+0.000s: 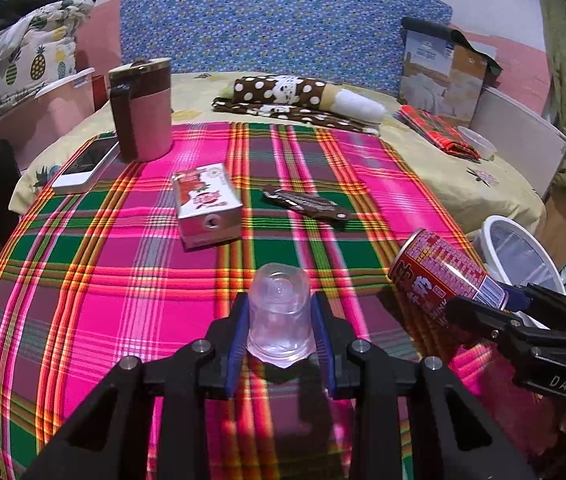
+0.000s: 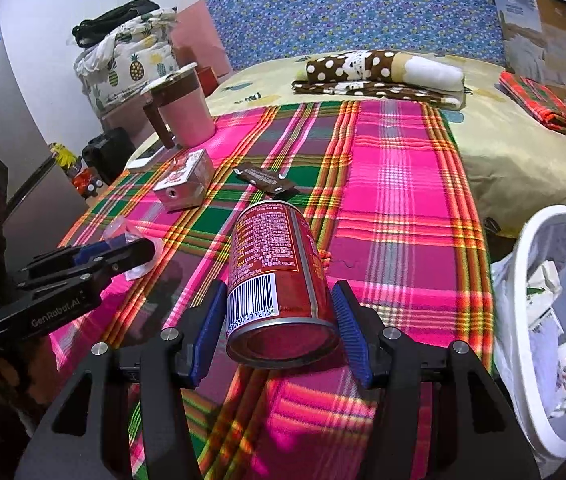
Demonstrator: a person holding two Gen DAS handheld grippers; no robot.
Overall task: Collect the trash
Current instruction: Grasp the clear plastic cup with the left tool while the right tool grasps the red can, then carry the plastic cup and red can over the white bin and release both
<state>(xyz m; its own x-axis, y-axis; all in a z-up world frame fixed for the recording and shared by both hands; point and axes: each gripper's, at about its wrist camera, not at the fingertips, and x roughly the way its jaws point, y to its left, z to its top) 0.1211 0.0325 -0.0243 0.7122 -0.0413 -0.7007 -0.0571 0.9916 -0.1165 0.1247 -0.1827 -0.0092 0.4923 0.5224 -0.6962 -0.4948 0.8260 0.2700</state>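
Plaid cloth (image 1: 123,288): spread over the bed, under both claws.
Bin (image 2: 523,264): white-rimmed, at the bed's right edge, paper scraps inside.
Red can (image 2: 279,276): clamped between the right claw (image 2: 279,332) pads, base toward camera, tilted up, apparently clear of the cloth.
Juice carton (image 1: 207,208): lying mid-cloth, well ahead of both claws.
Plastic cup (image 1: 279,316): upside down, pinched in the left claw (image 1: 281,336).
Brown wrapper (image 1: 307,202): flat beside the carton.

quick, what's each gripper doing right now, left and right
Left gripper: closed on the clear plastic cup.
Right gripper: closed on the red can.
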